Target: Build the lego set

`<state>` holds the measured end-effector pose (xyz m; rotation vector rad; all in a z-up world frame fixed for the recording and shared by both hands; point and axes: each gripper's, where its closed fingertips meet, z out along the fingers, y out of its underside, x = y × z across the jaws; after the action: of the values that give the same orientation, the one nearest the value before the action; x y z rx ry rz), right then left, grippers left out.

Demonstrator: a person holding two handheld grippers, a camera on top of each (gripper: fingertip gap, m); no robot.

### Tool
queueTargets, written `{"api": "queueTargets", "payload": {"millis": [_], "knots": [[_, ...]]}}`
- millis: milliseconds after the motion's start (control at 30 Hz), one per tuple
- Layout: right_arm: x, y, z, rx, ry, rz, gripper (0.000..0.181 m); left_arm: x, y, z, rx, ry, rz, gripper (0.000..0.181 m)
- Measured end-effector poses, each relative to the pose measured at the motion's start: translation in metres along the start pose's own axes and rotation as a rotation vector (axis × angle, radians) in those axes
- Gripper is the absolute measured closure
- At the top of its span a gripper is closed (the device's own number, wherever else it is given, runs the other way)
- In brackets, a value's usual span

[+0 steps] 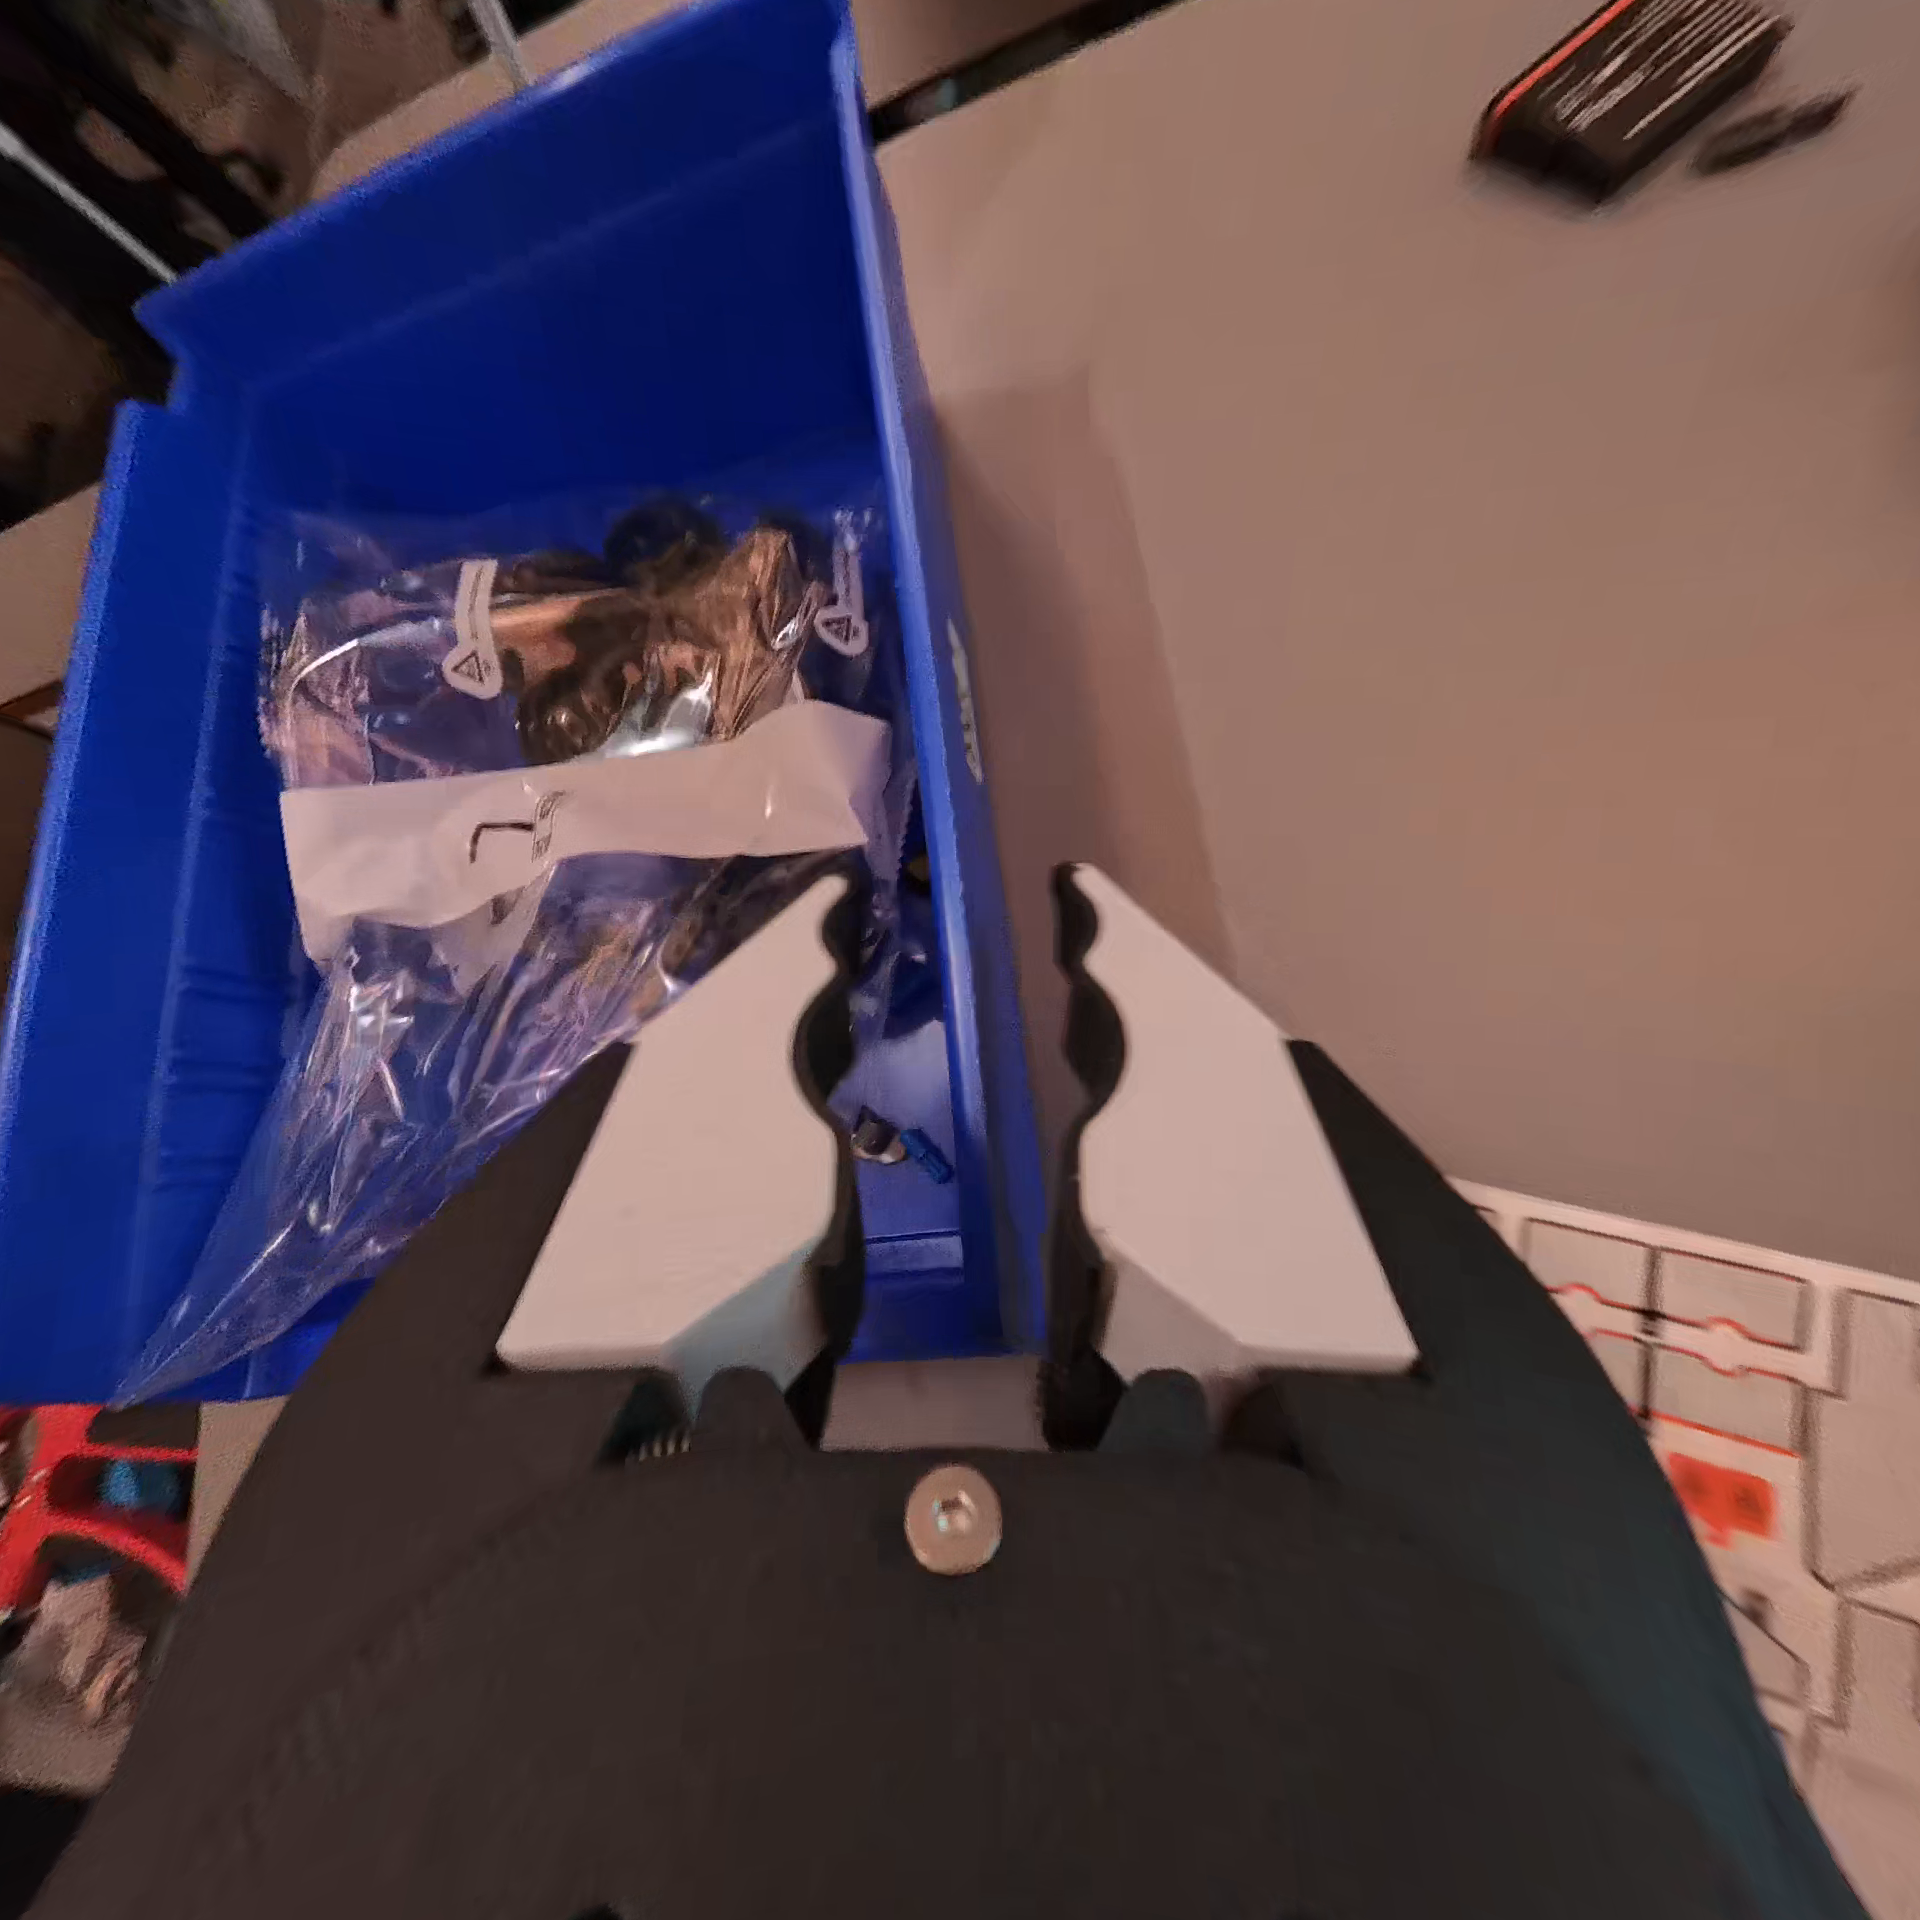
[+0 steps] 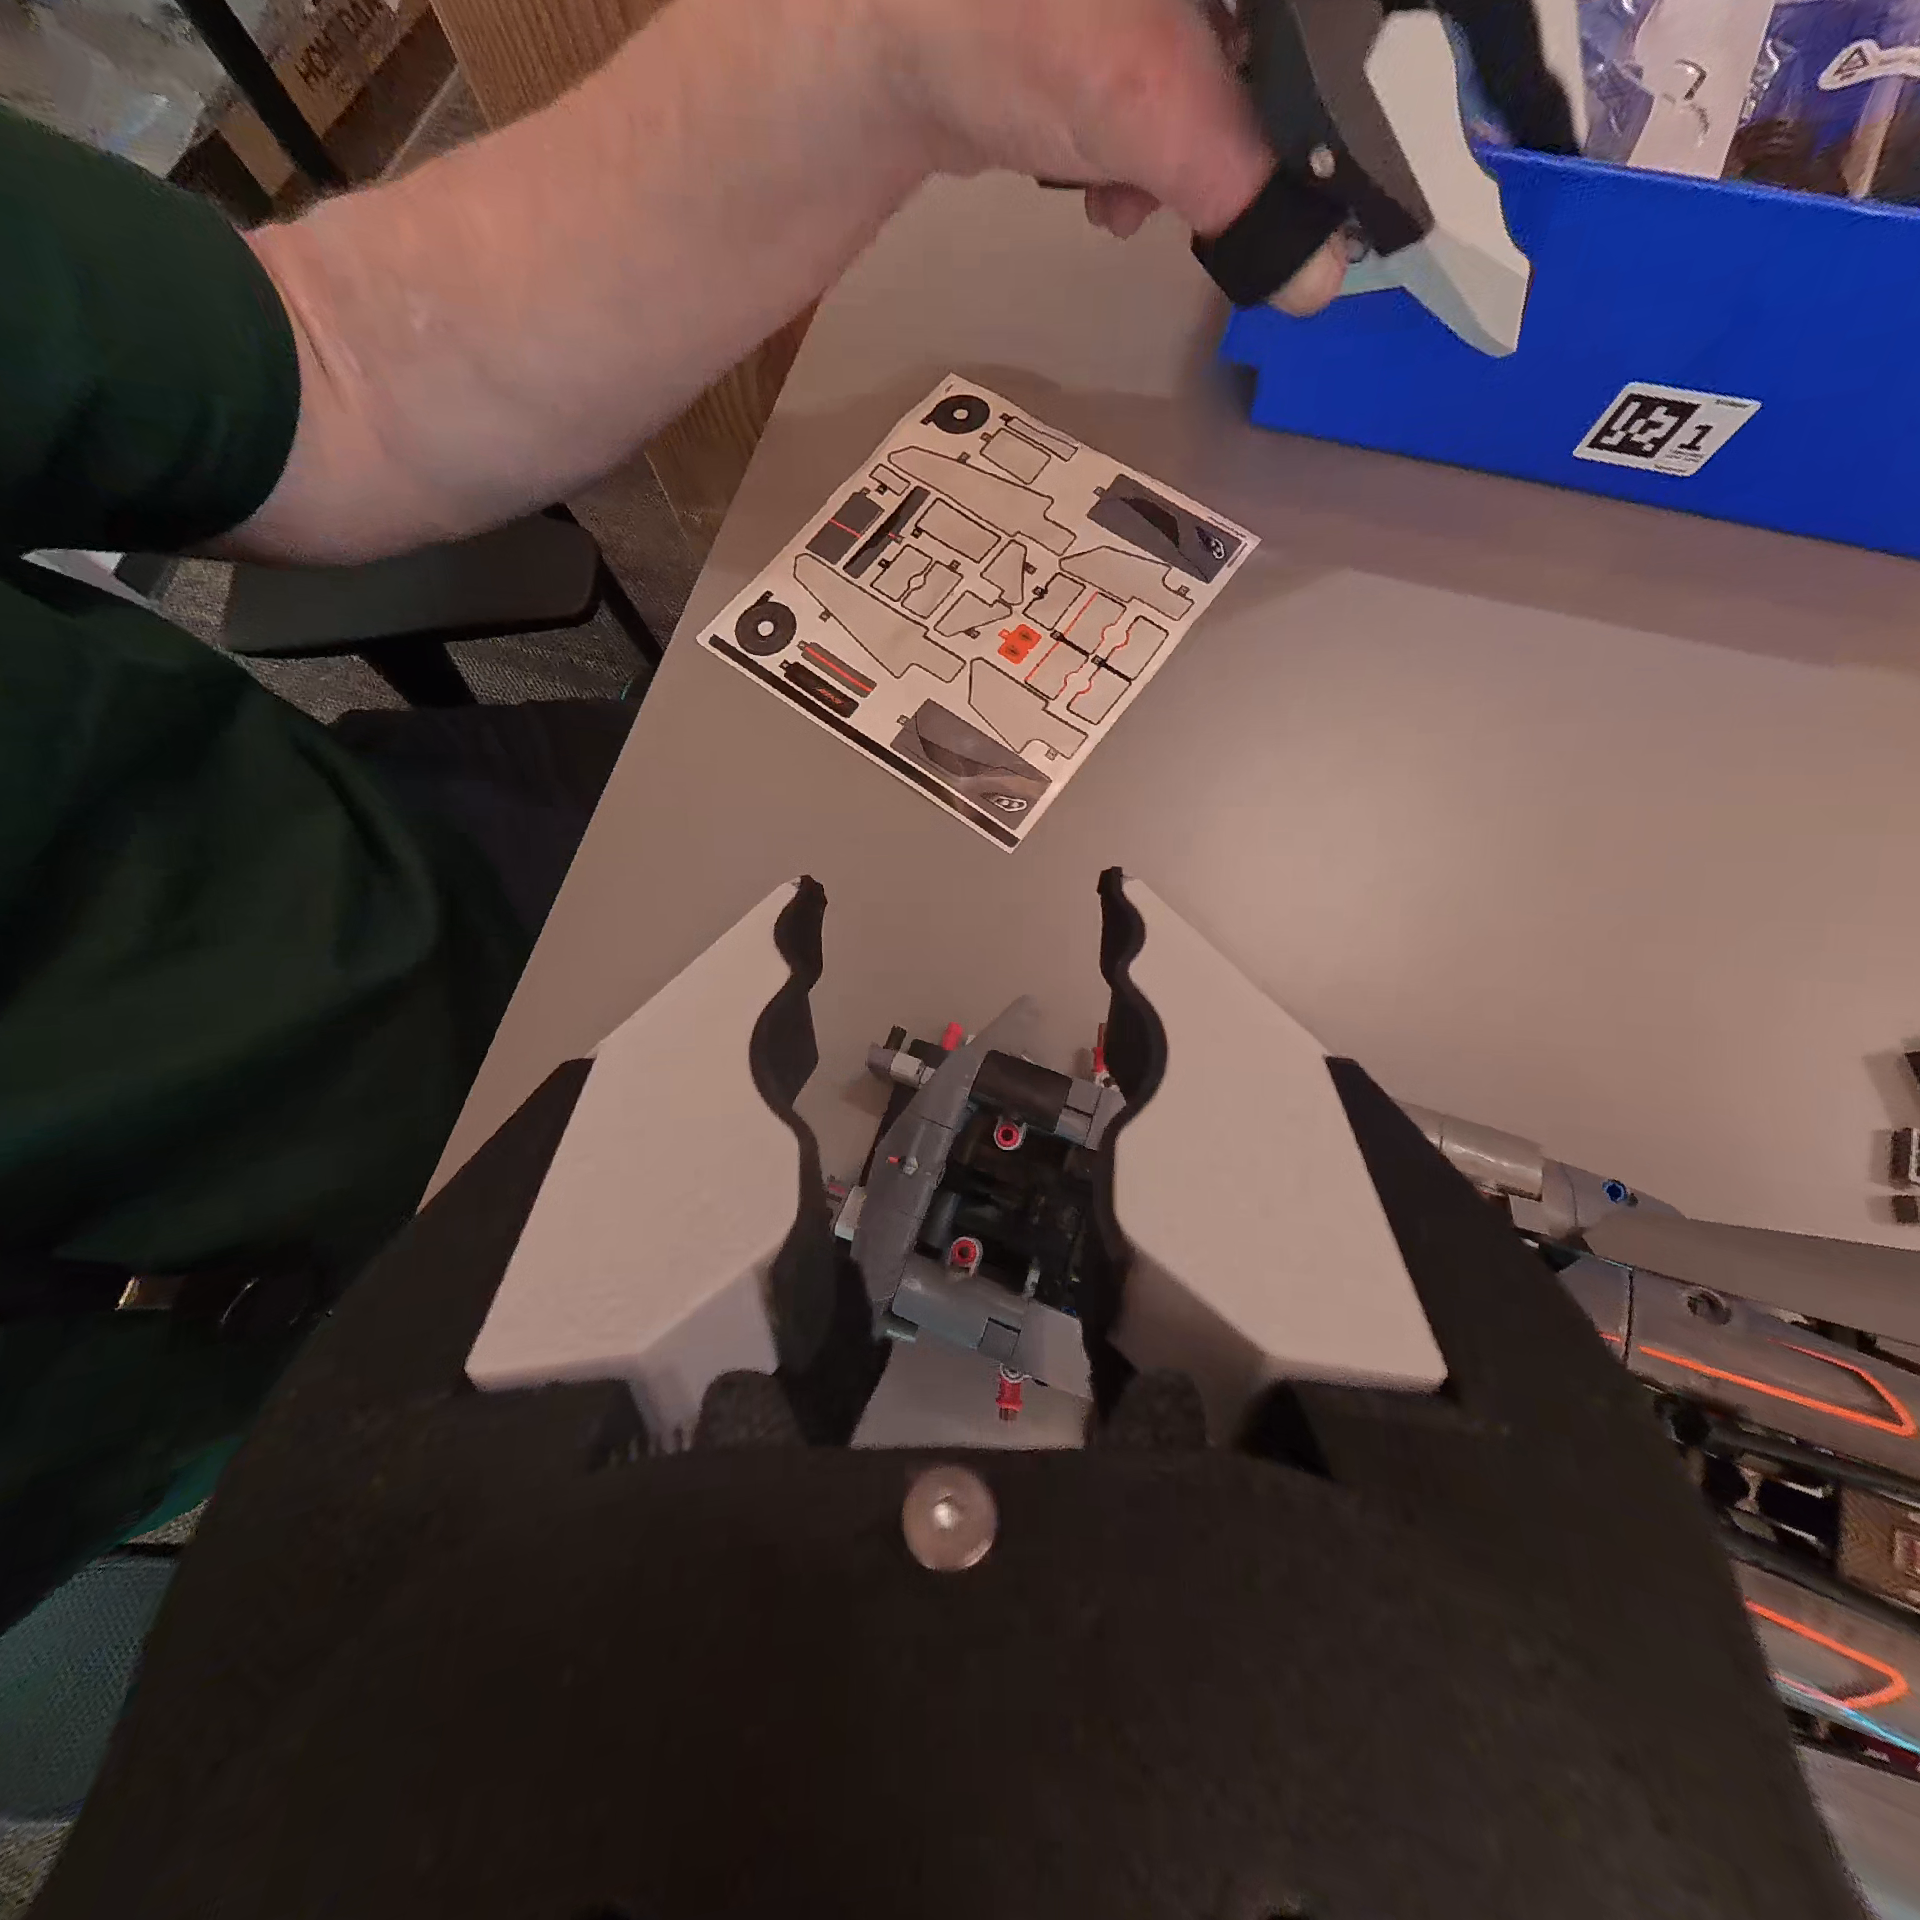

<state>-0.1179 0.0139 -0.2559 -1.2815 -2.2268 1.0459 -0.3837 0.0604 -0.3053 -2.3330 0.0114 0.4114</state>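
My left gripper (image 1: 954, 878) is open and empty, hovering over the right wall of a blue bin (image 1: 520, 343). The bin holds clear plastic bags of Lego parts (image 1: 582, 810) and a few small loose pieces (image 1: 904, 1143) on its floor. My right gripper (image 2: 958, 878) is shut on a small grey Lego sub-assembly (image 2: 977, 1195) with red pins, held deep between the jaws just above the table. The left gripper (image 2: 1455, 239), held in a person's hand, also shows in the right wrist view, at the blue bin (image 2: 1558, 312).
A sticker sheet (image 2: 977, 613) lies on the grey table between the grippers; it also shows in the left wrist view (image 1: 1714, 1403). A larger grey Lego model with orange lines (image 2: 1714, 1371) lies at the right. A black box (image 1: 1631, 94) sits far off. The person's arm (image 2: 520, 312) crosses the left side. Some 30 cm of space lies between my two pairs of fingers.
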Motion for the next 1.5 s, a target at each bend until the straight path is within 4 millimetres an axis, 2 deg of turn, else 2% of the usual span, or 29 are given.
{"api": "queueTargets", "payload": {"millis": [33, 67, 167, 267, 467, 667, 867, 933, 1000, 1033, 1100, 1200, 1267, 1367, 1433, 1500], "knots": [[-0.001, -0.001, 0.001, -0.002, 0.000, -0.005, 0.129, -0.002, 0.006, 0.006, -0.018, -0.036, 0.008, 0.170], [-0.003, -0.001, 0.001, -0.005, 0.001, -0.010, 0.129, 0.002, 0.010, 0.011, -0.022, -0.016, 0.012, 0.176], [-0.005, -0.002, 0.001, -0.015, 0.013, -0.028, 0.130, 0.003, 0.011, 0.013, 0.002, -0.015, -0.026, 0.177], [-0.006, -0.003, -0.001, -0.015, 0.018, -0.034, 0.131, 0.003, 0.018, 0.006, -0.001, -0.035, -0.038, 0.177], [-0.004, -0.002, -0.001, -0.007, 0.013, -0.021, 0.132, 0.000, 0.048, -0.024, 0.019, -0.069, -0.104, 0.177], [-0.008, -0.001, 0.005, -0.009, -0.019, -0.015, 0.132, 0.005, 0.076, -0.056, 0.027, -0.091, -0.131, 0.178], [-0.013, 0.001, 0.014, -0.020, -0.045, -0.015, 0.130, 0.012, 0.086, -0.069, 0.055, -0.041, -0.140, 0.179], [-0.014, 0.000, 0.015, -0.020, -0.049, -0.017, 0.130, 0.008, 0.086, -0.072, 0.064, -0.071, -0.127, 0.173], [-0.014, 0.000, 0.014, -0.016, -0.047, -0.014, 0.129, 0.005, 0.082, -0.084, 0.075, -0.085, -0.124, 0.132], [-0.013, 0.000, 0.013, -0.012, -0.046, -0.013, 0.129, 0.006, 0.078, -0.091, 0.084, -0.058, -0.128, 0.119], [-0.011, -0.001, 0.011, -0.002, -0.044, -0.008, 0.129, 0.007, 0.066, -0.109, 0.104, -0.008, -0.114, 0.110], [-0.009, -0.003, 0.006, 0.022, -0.050, 0.005, 0.129, -0.006, 0.028, -0.133, 0.194, -0.008, -0.078, 0.108], [-0.006, -0.004, 0.003, 0.036, -0.049, 0.013, 0.129, -0.022, -0.002, -0.133, 0.224, -0.016, -0.053, 0.110], [-0.004, -0.005, 0.000, 0.050, -0.052, 0.022, 0.129, -0.054, -0.059, -0.105, 0.285, 0.074, -0.178, 0.108], [-0.003, -0.005, -0.001, 0.051, -0.048, 0.023, 0.129, -0.072, -0.104, -0.074, 0.340, 0.198, -0.348, 0.086], [-0.001, -0.004, -0.003, 0.054, -0.044, 0.027, 0.129, -0.095, -0.148, -0.040, 0.412, 0.299, -0.542, 0.085]]}}
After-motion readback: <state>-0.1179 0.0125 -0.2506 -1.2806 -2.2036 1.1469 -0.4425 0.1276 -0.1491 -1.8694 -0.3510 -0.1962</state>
